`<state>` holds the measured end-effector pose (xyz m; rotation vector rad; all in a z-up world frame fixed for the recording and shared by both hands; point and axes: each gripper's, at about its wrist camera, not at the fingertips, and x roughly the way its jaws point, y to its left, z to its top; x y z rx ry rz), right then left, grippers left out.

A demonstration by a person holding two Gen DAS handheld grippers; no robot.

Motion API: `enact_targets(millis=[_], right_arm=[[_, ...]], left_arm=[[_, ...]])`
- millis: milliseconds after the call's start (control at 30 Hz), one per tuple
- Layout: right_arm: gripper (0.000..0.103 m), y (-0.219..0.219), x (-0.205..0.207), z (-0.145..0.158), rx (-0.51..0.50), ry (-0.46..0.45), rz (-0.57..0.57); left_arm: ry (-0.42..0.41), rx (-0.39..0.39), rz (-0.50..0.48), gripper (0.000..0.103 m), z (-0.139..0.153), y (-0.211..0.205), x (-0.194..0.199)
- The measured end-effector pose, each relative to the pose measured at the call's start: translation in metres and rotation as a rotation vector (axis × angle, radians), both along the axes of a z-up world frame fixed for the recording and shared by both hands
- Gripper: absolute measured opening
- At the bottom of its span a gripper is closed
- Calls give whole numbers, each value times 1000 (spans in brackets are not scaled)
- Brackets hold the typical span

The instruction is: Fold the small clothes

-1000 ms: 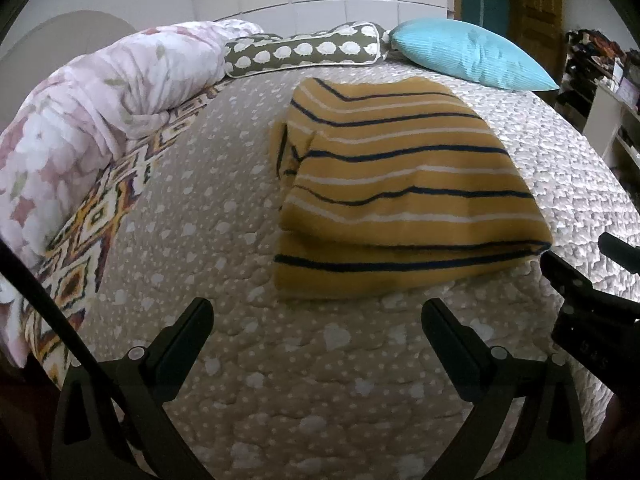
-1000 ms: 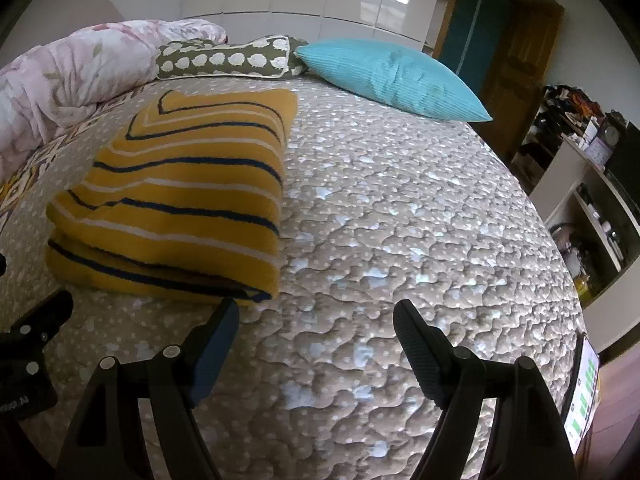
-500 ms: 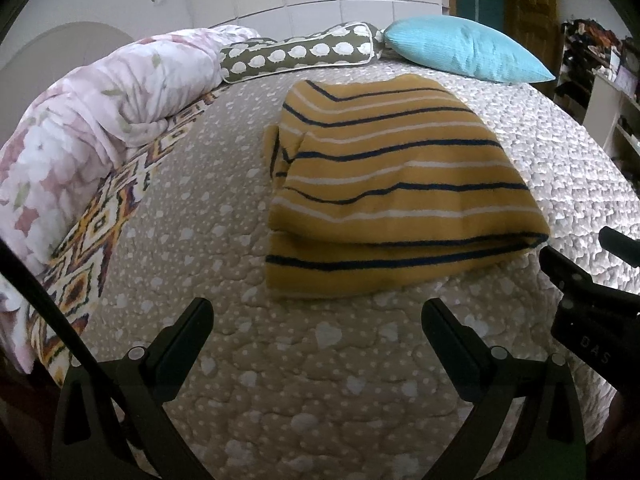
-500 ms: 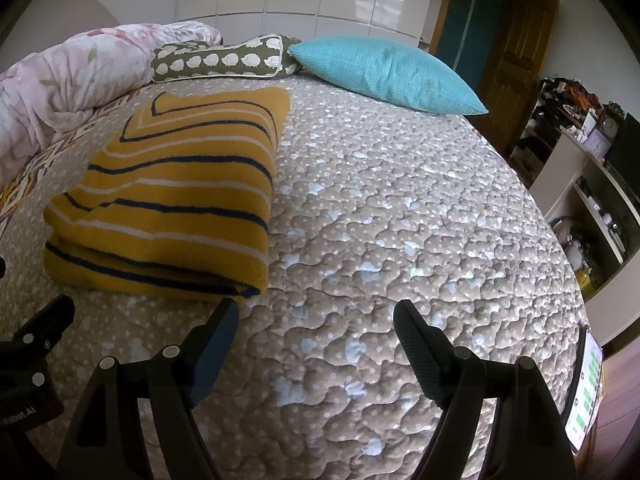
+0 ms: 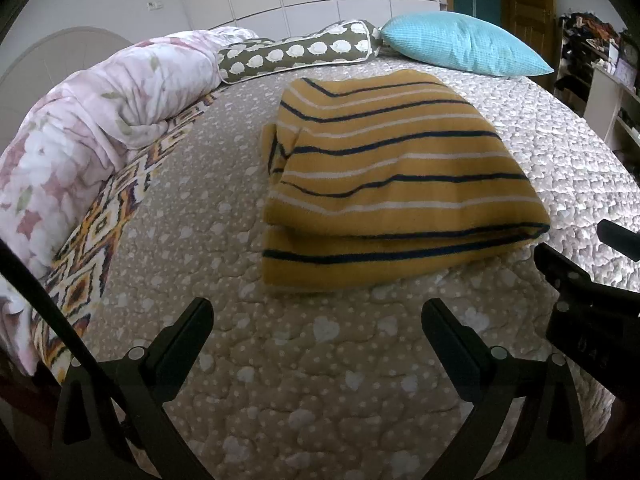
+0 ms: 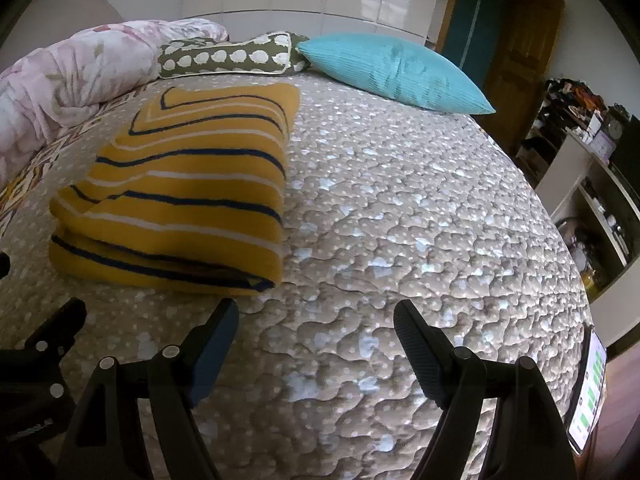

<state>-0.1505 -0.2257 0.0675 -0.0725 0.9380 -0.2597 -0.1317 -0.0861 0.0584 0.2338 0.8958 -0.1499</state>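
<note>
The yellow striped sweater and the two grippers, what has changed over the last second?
Nothing was taken hold of or let go. Both views drift slightly, so the yellow striped sweater sits a bit differently in frame, but it lies folded on the quilt as before. The left gripper and right gripper stay open and empty, short of it.

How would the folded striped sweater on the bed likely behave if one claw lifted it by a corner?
The striped sweater looks like soft knit, so it would probably droop. Its stacked layers would likely unfold. On the textured quilt, pushing it would probably bunch it.
</note>
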Motion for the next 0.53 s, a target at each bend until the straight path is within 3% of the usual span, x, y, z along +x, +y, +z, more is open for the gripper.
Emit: enact_targets(millis=[533], right_arm=[[84,2,3,0,6,-6,15]], left_arm=[[29,-27,-10,103,-6,4,10]])
